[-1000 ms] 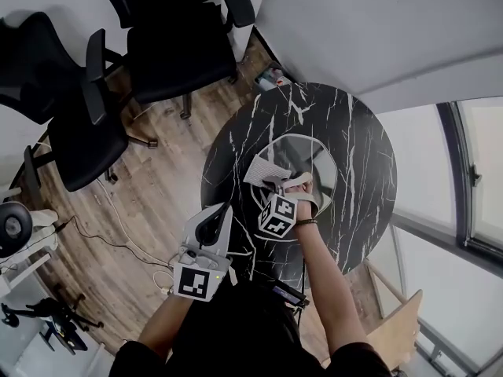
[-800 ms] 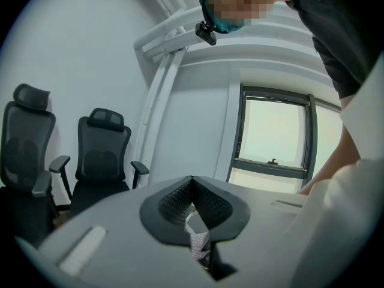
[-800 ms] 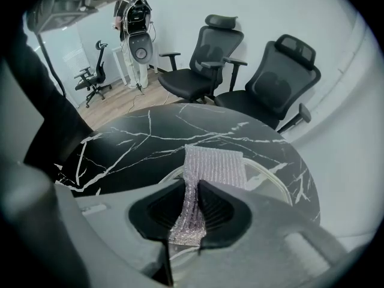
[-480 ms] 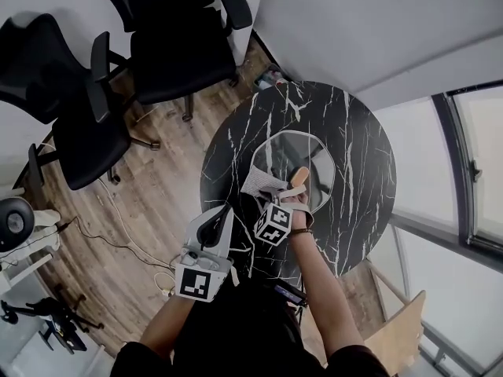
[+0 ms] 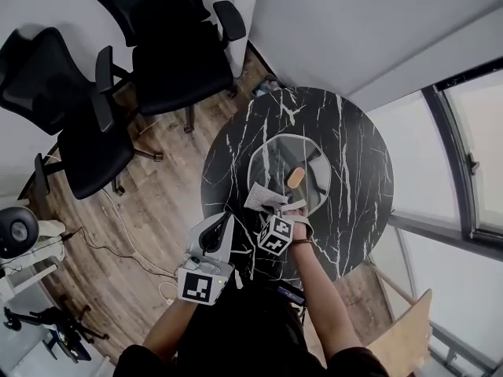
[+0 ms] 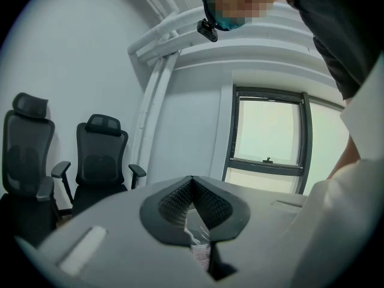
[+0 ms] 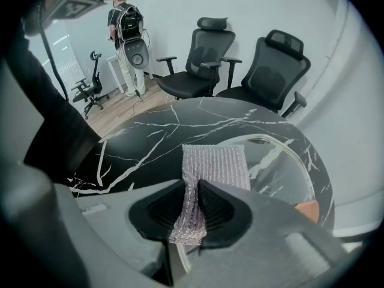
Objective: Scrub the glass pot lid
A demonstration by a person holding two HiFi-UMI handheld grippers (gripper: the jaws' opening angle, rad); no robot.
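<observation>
On one round table (image 5: 354, 155) lies one glass lid (image 5: 275, 163); my right gripper (image 7: 193, 204) clamps one cloth (image 7: 216, 161), while my left gripper (image 6: 192, 188) is closed on nothing.

- Round table (image 5: 357, 144) is showing glossy black marble, white-veined.
- Pot lid (image 5: 271, 159) is looking clear, smooth glass; its knob (image 5: 296, 177) possibly wood.
- Scrubbing cloth (image 7: 215, 164) is glinting silvery, rough-knit.

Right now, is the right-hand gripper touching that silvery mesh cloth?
Touching. The right gripper view shows the right gripper with its jaws pinched on the lower end of the mesh cloth, no gap on either side.
</observation>
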